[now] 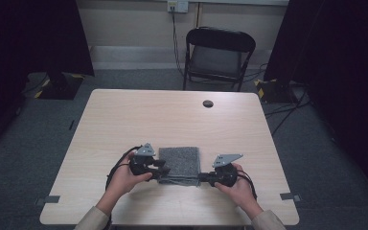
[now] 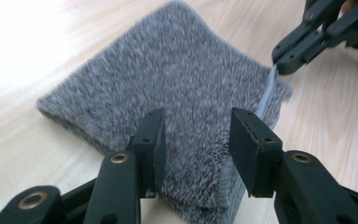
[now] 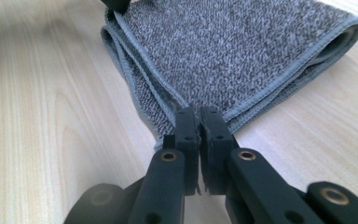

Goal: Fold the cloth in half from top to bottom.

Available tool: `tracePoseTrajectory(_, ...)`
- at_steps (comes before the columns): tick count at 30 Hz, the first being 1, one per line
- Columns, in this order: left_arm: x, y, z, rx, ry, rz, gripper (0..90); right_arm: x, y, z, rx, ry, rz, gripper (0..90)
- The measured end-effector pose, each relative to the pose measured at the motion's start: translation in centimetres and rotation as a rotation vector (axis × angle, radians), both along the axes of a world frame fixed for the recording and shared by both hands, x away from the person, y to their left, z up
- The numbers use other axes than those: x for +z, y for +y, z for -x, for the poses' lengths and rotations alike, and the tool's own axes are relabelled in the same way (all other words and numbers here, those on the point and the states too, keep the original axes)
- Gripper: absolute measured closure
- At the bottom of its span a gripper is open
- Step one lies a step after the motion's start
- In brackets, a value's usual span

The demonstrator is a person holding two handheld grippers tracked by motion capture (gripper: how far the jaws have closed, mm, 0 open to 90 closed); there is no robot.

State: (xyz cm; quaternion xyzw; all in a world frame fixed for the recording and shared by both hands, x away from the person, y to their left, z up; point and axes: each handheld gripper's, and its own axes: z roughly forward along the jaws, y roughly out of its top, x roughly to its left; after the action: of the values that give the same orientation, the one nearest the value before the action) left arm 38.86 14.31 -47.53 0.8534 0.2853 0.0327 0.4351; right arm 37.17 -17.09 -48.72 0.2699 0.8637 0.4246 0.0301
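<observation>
One towel (image 3: 242, 51) corner, right claw (image 3: 199, 122) pinching

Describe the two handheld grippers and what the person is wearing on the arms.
Both the left gripper and the right gripper are black, each topped by a grey three-cornered plate, with black cables trailing back. Their jaws are flat black bars with brass-coloured pivot pins and small screws. The person's sleeves are beige.

A speckled grey towel (image 1: 180, 162) with paler grey edging lies on a light wood-grain table (image 1: 124, 120).
</observation>
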Motion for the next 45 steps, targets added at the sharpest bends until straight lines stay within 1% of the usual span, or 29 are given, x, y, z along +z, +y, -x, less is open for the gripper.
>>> tracePoseTrajectory(2,-0.3,0.2,0.3,-0.015,0.002,-0.030,57.6,-0.1,-0.1,0.0,0.000,0.003,0.004,86.9)
tracePoseTrajectory(6,-0.7,0.8,0.8,-0.025,0.003,-0.050,57.4,-0.4,-0.2,0.2,-0.006,0.004,0.005,86.1)
tracePoseTrajectory(8,-0.9,1.0,1.0,-0.026,0.006,-0.075,57.2,-0.4,-0.2,0.3,-0.005,0.005,0.006,86.0)
tracePoseTrajectory(9,-1.0,1.0,1.0,-0.026,0.005,-0.080,56.5,-0.4,-0.2,0.3,-0.007,0.003,0.006,85.3)
tracePoseTrajectory(10,-1.1,1.1,1.0,-0.026,0.006,-0.074,56.5,-0.4,-0.3,0.3,-0.008,0.004,0.001,84.4)
tracePoseTrajectory(12,-1.2,1.1,1.0,-0.025,0.008,-0.077,56.4,-0.1,-0.3,0.4,-0.018,-0.003,-0.008,78.9)
tracePoseTrajectory(15,-1.2,1.1,1.1,-0.028,0.003,-0.080,56.6,0.5,-0.4,0.1,-0.043,-0.008,-0.042,70.5)
tracePoseTrajectory(16,-1.1,1.1,1.1,-0.034,0.000,-0.092,56.6,0.8,-0.4,-0.1,-0.060,-0.019,-0.042,66.7)
tracePoseTrajectory(17,-1.1,1.0,1.2,-0.035,-0.002,-0.094,56.6,1.2,-0.4,-0.3,-0.077,-0.029,-0.054,65.7)
tracePoseTrajectory(19,-1.2,1.0,1.2,-0.036,-0.003,-0.093,56.6,1.6,-0.1,-0.8,-0.094,-0.042,-0.045,61.6)
tracePoseTrajectory(20,-1.2,1.0,1.2,-0.037,-0.006,-0.094,56.6,1.6,0.0,-1.0,-0.098,-0.046,-0.045,61.1)
tracePoseTrajectory(21,-1.2,1.0,1.2,-0.039,-0.006,-0.095,56.7,1.5,0.4,-1.2,-0.096,-0.049,-0.047,60.6)
tracePoseTrajectory(23,-1.3,1.0,1.2,-0.042,-0.005,-0.098,56.9,1.2,1.0,-1.5,-0.100,-0.062,-0.027,57.0)
tracePoseTrajectory(25,-1.4,1.0,1.2,-0.045,-0.008,-0.102,57.4,0.6,1.6,-1.6,-0.097,-0.060,-0.021,57.0)
tracePoseTrajectory(26,-1.5,1.0,1.2,-0.045,-0.009,-0.101,57.5,0.4,1.9,-1.5,-0.094,-0.062,-0.014,57.0)
tracePoseTrajectory(28,-1.5,1.0,1.2,-0.047,-0.013,-0.103,57.5,-0.1,2.2,-1.3,-0.072,-0.070,0.021,56.1)
tracePoseTrajectory(31,-1.5,1.1,1.3,-0.046,-0.014,-0.099,57.7,-0.5,2.3,-0.6,-0.058,-0.091,0.049,55.1)
tracePoseTrajectory(34,-1.6,1.1,1.3,-0.045,-0.018,-0.094,58.0,-0.7,2.1,-0.4,-0.053,-0.094,0.057,54.1)
tracePoseTrajectory(35,-1.6,1.2,1.4,-0.045,-0.020,-0.093,58.0,-0.8,2.0,-0.3,-0.053,-0.098,0.052,54.1)
tracePoseTrajectory(37,-1.6,1.2,1.4,-0.044,-0.022,-0.097,58.1,-0.9,1.9,-0.3,-0.057,-0.099,0.045,53.9)
tracePoseTrajectory(40,-1.4,1.2,1.5,-0.050,-0.025,-0.113,58.2,-0.9,2.0,-0.2,-0.055,-0.104,0.050,53.6)
tracePoseTrajectory(41,-1.4,1.2,1.6,-0.046,-0.026,-0.107,56.2,-0.9,2.0,-0.2,-0.055,-0.105,0.050,53.6)
tracePoseTrajectory(42,-1.2,1.2,1.5,-0.030,-0.029,-0.096,53.9,-0.9,2.0,-0.2,-0.056,-0.106,0.047,53.6)
tracePoseTrajectory(43,-1.0,1.2,1.5,-0.024,-0.039,-0.084,49.0,-1.0,1.9,-0.1,-0.058,-0.107,0.044,53.3)
tracePoseTrajectory(45,-0.6,1.3,1.4,-0.026,-0.050,-0.057,47.1,-1.0,1.9,-0.1,-0.056,-0.107,0.041,51.1)
